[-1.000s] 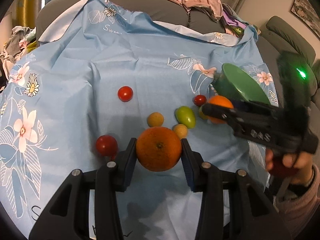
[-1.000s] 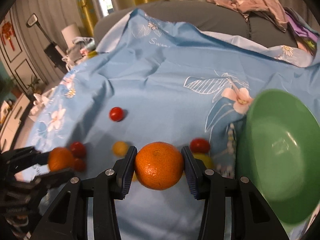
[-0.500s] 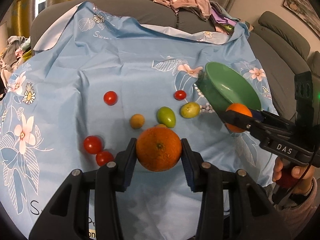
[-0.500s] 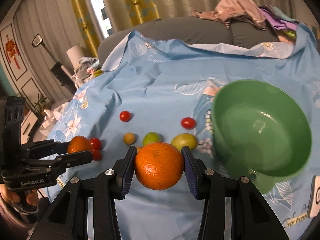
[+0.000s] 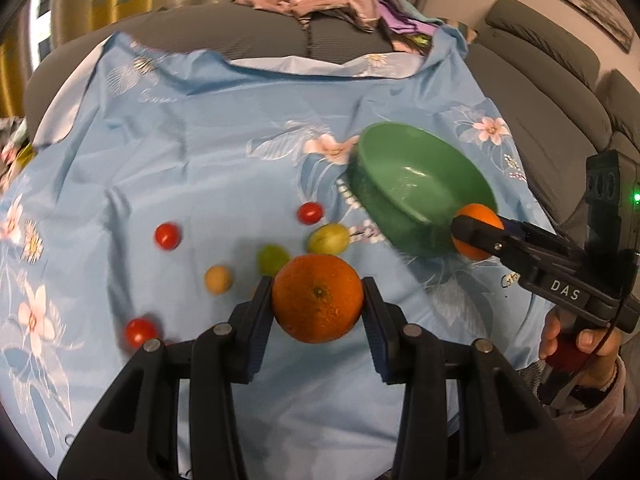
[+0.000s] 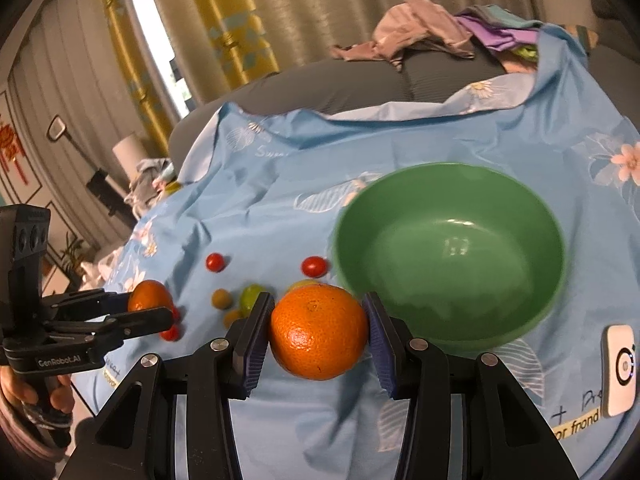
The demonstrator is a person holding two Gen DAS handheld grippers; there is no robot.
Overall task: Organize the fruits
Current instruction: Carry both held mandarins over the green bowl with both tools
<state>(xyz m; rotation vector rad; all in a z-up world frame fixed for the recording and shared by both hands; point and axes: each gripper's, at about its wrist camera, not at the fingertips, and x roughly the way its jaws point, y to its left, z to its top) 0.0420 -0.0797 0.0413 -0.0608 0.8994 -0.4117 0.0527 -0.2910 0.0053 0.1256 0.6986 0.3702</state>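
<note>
My left gripper (image 5: 318,304) is shut on an orange (image 5: 317,298), held above the blue flowered cloth (image 5: 200,152). My right gripper (image 6: 319,330) is shut on a second orange (image 6: 319,331), just left of and in front of the empty green bowl (image 6: 450,258). In the left wrist view that bowl (image 5: 416,186) lies right of centre, with the right gripper's orange (image 5: 478,228) at its near right rim. Small fruits lie on the cloth: red tomatoes (image 5: 167,235) (image 5: 310,213) (image 5: 140,332), a green one (image 5: 273,258), yellow ones (image 5: 328,239) (image 5: 218,279).
A grey sofa (image 5: 532,80) wraps the back and right, with a pile of clothes (image 5: 332,0) on its back. A white device (image 6: 619,370) lies on the cloth's near right in the right wrist view. Curtains (image 6: 224,24) and a window are at left.
Both grippers have lifted and drawn back with their oranges. The right gripper has moved rightward to the bowl's near side, so the bowl is now fully in its view.
</note>
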